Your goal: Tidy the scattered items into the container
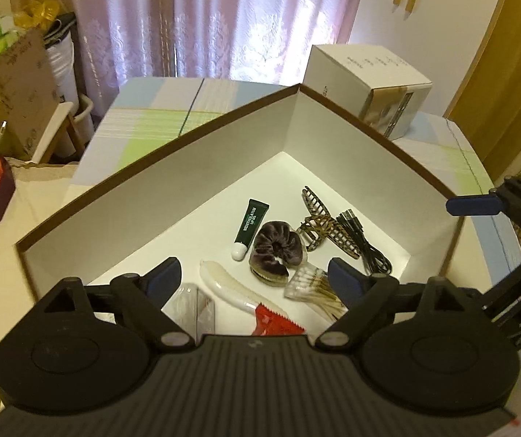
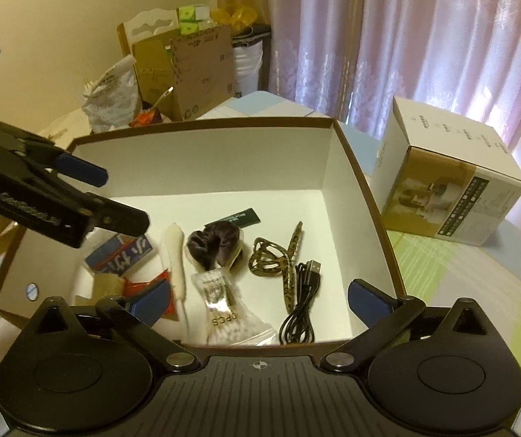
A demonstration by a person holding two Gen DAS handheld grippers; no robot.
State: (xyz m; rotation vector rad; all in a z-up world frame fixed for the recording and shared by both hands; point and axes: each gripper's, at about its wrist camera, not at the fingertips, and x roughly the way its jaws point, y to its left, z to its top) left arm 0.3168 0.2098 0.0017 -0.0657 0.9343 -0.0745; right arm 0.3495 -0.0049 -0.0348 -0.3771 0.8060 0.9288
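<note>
A white box with a brown rim [image 1: 158, 167] [image 2: 224, 160] stands on the table and holds several items. Inside lie a green tube [image 1: 251, 227] [image 2: 236, 219], a purple scrunchie [image 1: 276, 251] [image 2: 211, 247], a leopard-print hair claw [image 1: 324, 225] [image 2: 278, 262], a black USB cable [image 1: 364, 244] [image 2: 302, 298], a bag of cotton swabs [image 1: 311, 284] [image 2: 224, 313], a white comb [image 1: 224, 282] [image 2: 174, 255] and a red packet [image 1: 275, 322] [image 2: 143, 284]. My left gripper [image 1: 255, 276] [image 2: 125, 199] hovers open over the box's near left part, holding nothing. My right gripper [image 2: 260, 300] is open and empty above the front wall.
A white product carton [image 1: 366, 83] [image 2: 449, 182] stands on the checked tablecloth [image 1: 151, 120] [image 2: 442, 273] behind and right of the box. Cardboard boxes and bags [image 1: 20, 83] [image 2: 187, 73] are piled beyond the table's left side. Curtains hang behind.
</note>
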